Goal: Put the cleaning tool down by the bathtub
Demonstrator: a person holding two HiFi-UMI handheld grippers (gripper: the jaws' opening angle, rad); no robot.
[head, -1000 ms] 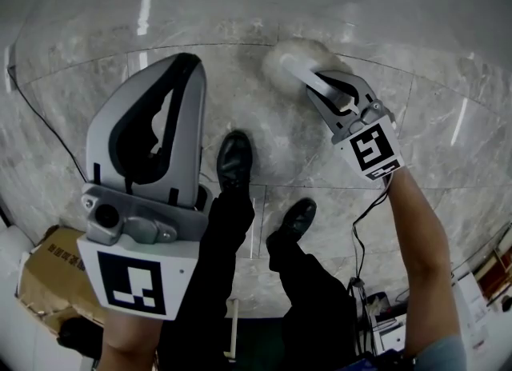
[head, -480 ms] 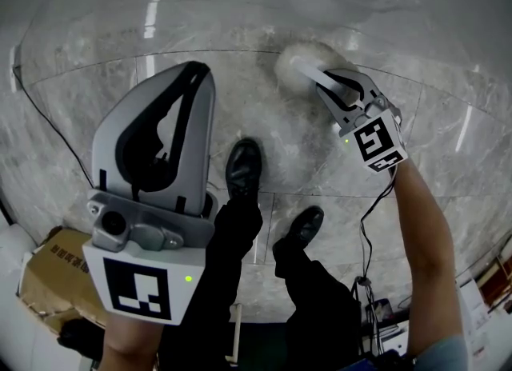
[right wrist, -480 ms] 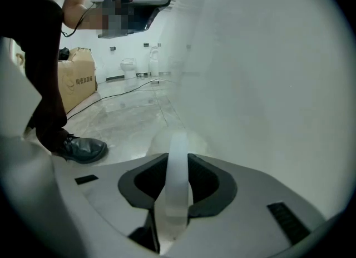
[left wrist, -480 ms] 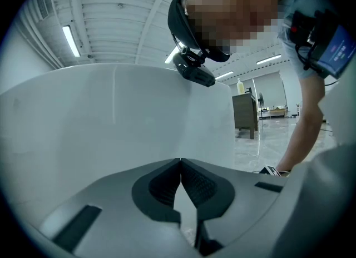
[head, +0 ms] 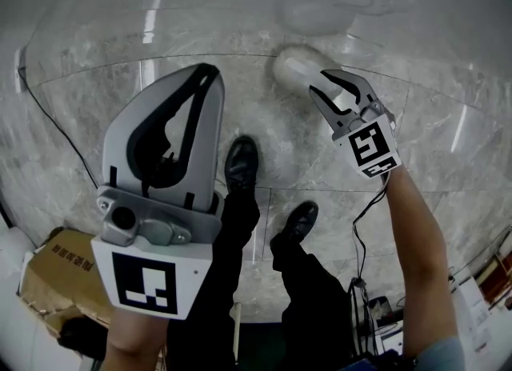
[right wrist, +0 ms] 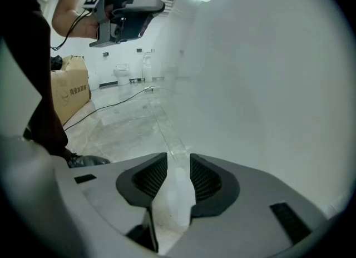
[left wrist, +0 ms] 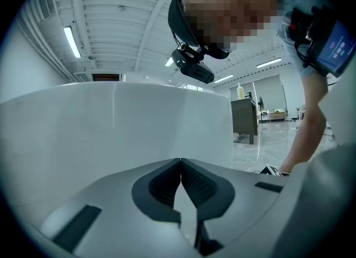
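The cleaning tool (head: 292, 65), a pale fluffy head on a whitish handle, lies on the marble floor against the white bathtub (head: 344, 1). My right gripper (head: 324, 81) is just behind that head and its jaws are opening. In the right gripper view the handle (right wrist: 177, 193) runs between the spread pads (right wrist: 153, 176) without being pressed, and the bathtub wall (right wrist: 267, 84) fills the right side. My left gripper (head: 210, 69) is raised at the left, shut and empty. In its own view the left gripper's (left wrist: 181, 161) tips meet in front of the bathtub wall (left wrist: 111, 123).
The person's black shoes (head: 242, 161) (head: 300, 219) stand on the floor between the grippers. A cardboard box (head: 56, 277) sits at the lower left, also the box (right wrist: 69, 93) in the right gripper view. A thin cable (head: 48, 129) crosses the floor at the left.
The right gripper's jaws have spread apart around the tool's handle, and the tool's head has come to rest by the bathtub. The left gripper has drifted slightly right.
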